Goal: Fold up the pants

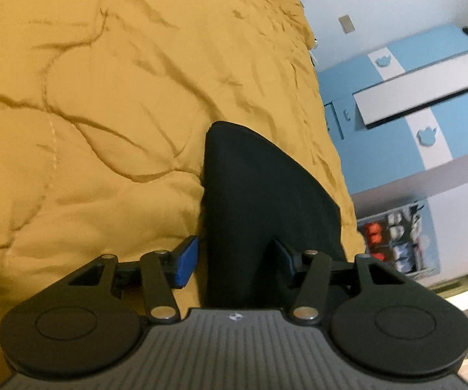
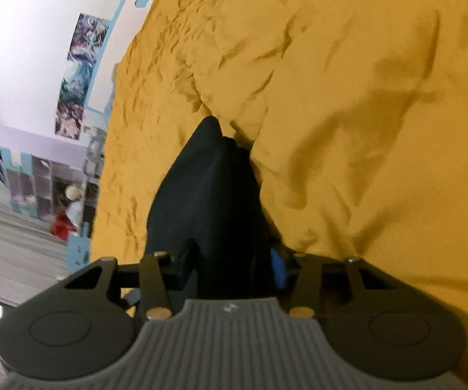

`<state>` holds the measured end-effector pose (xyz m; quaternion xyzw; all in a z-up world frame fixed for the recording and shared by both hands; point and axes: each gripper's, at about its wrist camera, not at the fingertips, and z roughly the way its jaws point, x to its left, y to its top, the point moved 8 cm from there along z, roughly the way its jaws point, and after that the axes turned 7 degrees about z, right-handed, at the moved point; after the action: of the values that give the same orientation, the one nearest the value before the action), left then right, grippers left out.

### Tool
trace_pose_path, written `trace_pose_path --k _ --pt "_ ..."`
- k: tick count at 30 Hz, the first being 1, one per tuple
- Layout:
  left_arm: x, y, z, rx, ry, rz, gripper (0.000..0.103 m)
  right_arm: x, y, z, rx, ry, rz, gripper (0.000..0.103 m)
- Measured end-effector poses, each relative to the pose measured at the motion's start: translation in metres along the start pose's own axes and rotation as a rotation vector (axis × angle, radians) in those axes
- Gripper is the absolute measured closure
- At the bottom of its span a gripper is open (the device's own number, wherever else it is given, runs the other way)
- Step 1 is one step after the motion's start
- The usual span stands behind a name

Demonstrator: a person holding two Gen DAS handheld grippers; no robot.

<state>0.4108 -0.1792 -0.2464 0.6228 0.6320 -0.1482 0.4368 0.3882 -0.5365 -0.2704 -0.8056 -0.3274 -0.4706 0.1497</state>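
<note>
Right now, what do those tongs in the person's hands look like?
Both look alike: the left tongs and right tongs have black linkage bars with silver rivets, two round black discs, a ribbed grey body with a small emblem, and blue pads on the fingers. No cables or sleeves show.

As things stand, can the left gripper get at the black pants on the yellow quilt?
Probably yes. The black pants run up between the left gripper jaws, one blue pad on each side, over the yellow quilt. Nothing blocks the way. Whether the jaws actually pinch the cloth is unclear.
</note>
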Motion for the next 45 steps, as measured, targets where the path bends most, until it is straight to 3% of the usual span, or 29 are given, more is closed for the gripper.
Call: trace_pose_path --k 6,12,22,26,35,45 --pt "-0.004 0.0 0.005 -0.019 0.01 0.018 0.068 0.001 -0.002 0.002 -0.002 0.009 -0.019 0.075" --pt "-0.023 0.005 -0.003 -0.023 0.084 0.086 0.079 0.016 -0.004 -0.006 -0.018 -0.036 -0.083 0.082" --pt "-0.07 0.002 -0.047 -0.056 0.141 0.235 0.081 0.065 -0.016 -0.042 -0.076 -0.053 -0.177 0.086" --pt "-0.088 0.002 -0.076 -0.103 0.15 0.278 0.082 0.093 -0.034 -0.062 -0.075 0.006 -0.201 0.087" --pt "-0.1 0.004 -0.149 -0.153 0.174 0.343 0.082 0.152 -0.09 -0.078 -0.047 0.05 -0.278 0.087" --pt "-0.092 0.026 -0.281 -0.208 0.279 0.449 0.082 0.243 -0.19 -0.055 0.05 0.177 -0.366 0.088"
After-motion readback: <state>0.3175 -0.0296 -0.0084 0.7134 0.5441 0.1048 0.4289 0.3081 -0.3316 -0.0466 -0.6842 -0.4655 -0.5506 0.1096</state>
